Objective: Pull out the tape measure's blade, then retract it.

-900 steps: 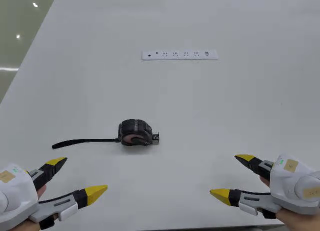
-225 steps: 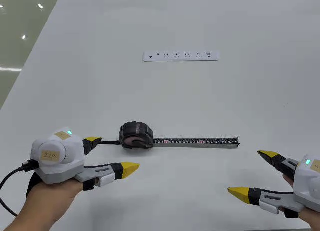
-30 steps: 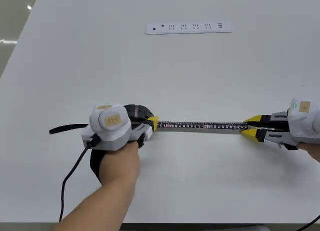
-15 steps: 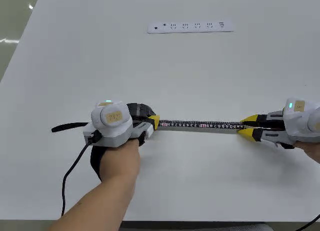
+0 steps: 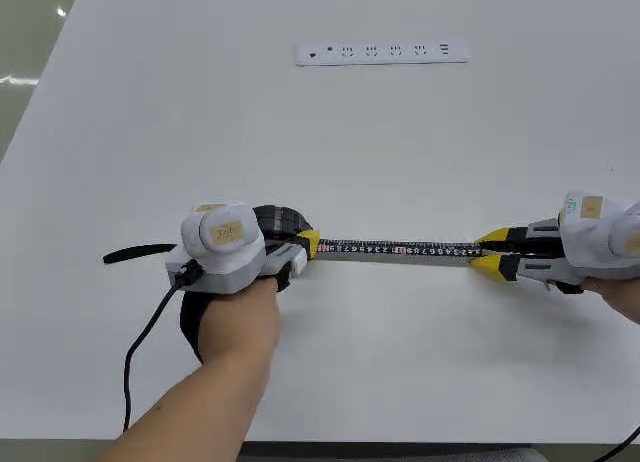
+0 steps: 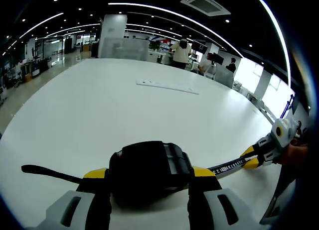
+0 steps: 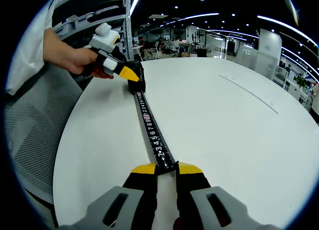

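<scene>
The black tape measure case lies on the white table, and my left gripper is shut on it, yellow tips on either side. In the left gripper view the case sits between the jaws of my left gripper. The blade runs flat to the right along the table. My right gripper is shut on the blade's end. In the right gripper view the numbered blade runs from my right gripper to the case.
The case's black strap trails left on the table. A white power strip lies at the far side. The left gripper's cable hangs toward the near table edge. People stand far off past the table.
My right gripper has moved a little left toward the case with the blade's end in it, so the drawn-out length is slightly shorter. The left gripper keeps its hold on the case.
</scene>
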`<act>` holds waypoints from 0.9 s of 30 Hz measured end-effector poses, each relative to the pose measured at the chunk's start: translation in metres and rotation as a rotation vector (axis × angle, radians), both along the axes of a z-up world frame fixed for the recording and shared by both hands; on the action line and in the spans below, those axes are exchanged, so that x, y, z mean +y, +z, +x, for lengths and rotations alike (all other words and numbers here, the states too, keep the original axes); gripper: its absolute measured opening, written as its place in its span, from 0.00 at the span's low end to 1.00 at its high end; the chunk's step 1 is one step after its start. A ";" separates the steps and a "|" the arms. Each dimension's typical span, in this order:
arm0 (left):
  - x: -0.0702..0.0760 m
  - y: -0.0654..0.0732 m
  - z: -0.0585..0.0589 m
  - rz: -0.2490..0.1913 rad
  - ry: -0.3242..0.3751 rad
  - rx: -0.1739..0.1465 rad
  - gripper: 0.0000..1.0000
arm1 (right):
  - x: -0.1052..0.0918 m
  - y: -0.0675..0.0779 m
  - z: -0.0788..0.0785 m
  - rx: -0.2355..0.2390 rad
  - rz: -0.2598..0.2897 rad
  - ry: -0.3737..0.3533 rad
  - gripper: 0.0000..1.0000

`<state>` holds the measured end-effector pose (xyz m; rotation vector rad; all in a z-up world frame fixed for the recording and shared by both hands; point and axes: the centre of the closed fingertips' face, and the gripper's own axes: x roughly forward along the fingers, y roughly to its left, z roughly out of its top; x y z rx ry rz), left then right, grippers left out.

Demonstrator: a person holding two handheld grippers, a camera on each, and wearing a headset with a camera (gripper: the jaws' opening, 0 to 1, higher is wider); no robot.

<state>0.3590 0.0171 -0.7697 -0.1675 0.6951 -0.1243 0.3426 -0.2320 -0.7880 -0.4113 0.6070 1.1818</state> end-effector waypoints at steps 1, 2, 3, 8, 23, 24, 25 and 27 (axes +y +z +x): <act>0.000 0.000 0.000 -0.001 0.001 0.000 0.59 | 0.000 0.000 0.000 0.000 0.002 0.000 0.09; 0.000 0.000 0.000 -0.001 0.001 0.000 0.59 | 0.001 0.000 0.000 0.000 0.003 0.001 0.09; 0.000 0.000 0.000 -0.002 0.002 0.000 0.59 | 0.001 0.001 0.000 0.000 0.005 0.001 0.09; 0.001 0.000 0.000 -0.028 0.012 0.006 0.59 | 0.011 0.003 0.003 0.016 0.014 0.019 0.09; 0.000 0.001 -0.001 -0.033 0.008 0.007 0.59 | 0.027 0.001 0.004 0.024 0.011 0.046 0.09; 0.000 0.001 -0.001 -0.035 0.009 0.007 0.59 | 0.028 0.001 0.005 0.025 0.013 0.044 0.09; 0.001 0.001 -0.001 -0.038 0.011 0.007 0.59 | 0.027 0.001 0.005 0.027 0.015 0.043 0.09; 0.001 0.001 -0.001 -0.039 0.011 0.005 0.59 | 0.028 0.000 0.005 0.027 0.015 0.043 0.09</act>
